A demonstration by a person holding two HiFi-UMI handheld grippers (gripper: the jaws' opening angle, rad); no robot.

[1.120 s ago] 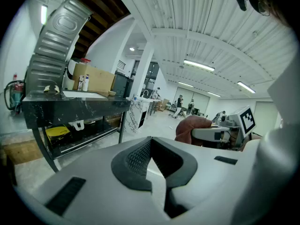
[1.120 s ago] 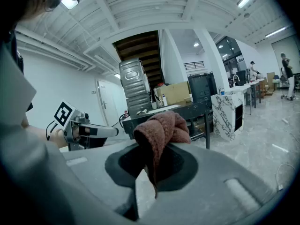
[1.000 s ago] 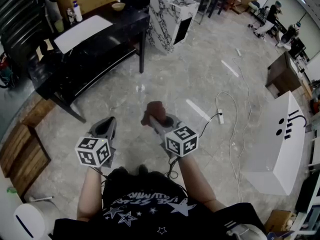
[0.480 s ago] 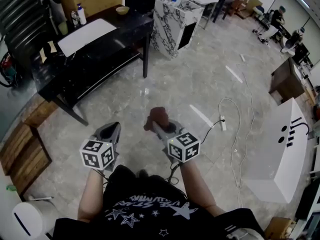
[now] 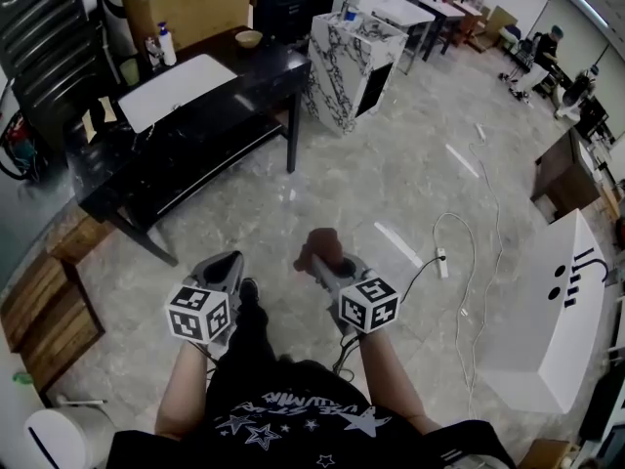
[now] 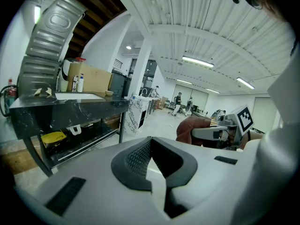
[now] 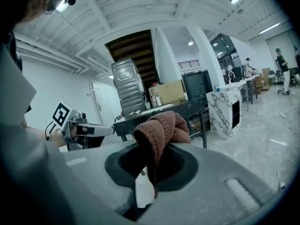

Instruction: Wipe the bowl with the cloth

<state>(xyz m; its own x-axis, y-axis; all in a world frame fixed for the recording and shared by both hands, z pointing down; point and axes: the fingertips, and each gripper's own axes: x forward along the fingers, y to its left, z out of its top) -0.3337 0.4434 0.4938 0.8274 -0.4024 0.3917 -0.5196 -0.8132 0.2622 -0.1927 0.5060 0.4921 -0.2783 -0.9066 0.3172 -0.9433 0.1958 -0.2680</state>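
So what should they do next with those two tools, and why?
Probably step toward the black table: the bowl sits on it, out of reach, while the right tool grips the brown cloth and the left tool is shut, empty.

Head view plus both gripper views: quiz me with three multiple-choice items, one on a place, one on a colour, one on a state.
1. Where is the bowl? A on the floor; B on the black table; C on the marbled counter.
2. What colour is the cloth? A white; B blue; C reddish-brown.
3. How is the left gripper? A shut, empty; B wide open; C shut on the cloth.
Answers: B, it sits at the table's far end; C, it shows plainly in the right gripper, which is clamped on it; A, its jaws meet with nothing between.
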